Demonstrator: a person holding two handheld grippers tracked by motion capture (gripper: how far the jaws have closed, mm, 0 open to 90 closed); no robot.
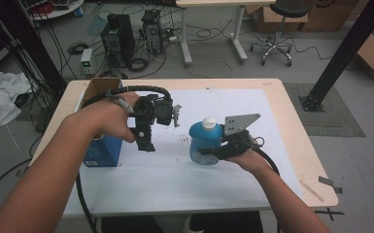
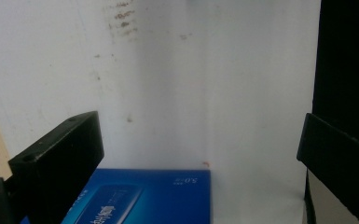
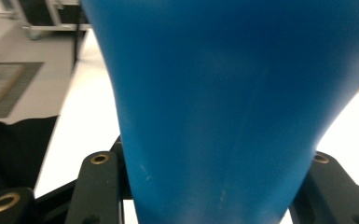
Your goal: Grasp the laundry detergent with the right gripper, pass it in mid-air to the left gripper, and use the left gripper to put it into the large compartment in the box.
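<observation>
My right gripper is shut on the lower body of a blue bottle with a white cap, holding it upright just above the white mat. In the right gripper view the blue bottle sits squeezed between the two black jaws of the right gripper. My left gripper hangs over the mat to the bottle's left, pointing down. In the left gripper view the left gripper stands open with only bare mat between its jaws.
A blue carton stands at the mat's left edge, and its printed face lies just below the left jaws. Brown cardboard rises behind it. Small brown stains mark the mat. The wooden table ends close on the right.
</observation>
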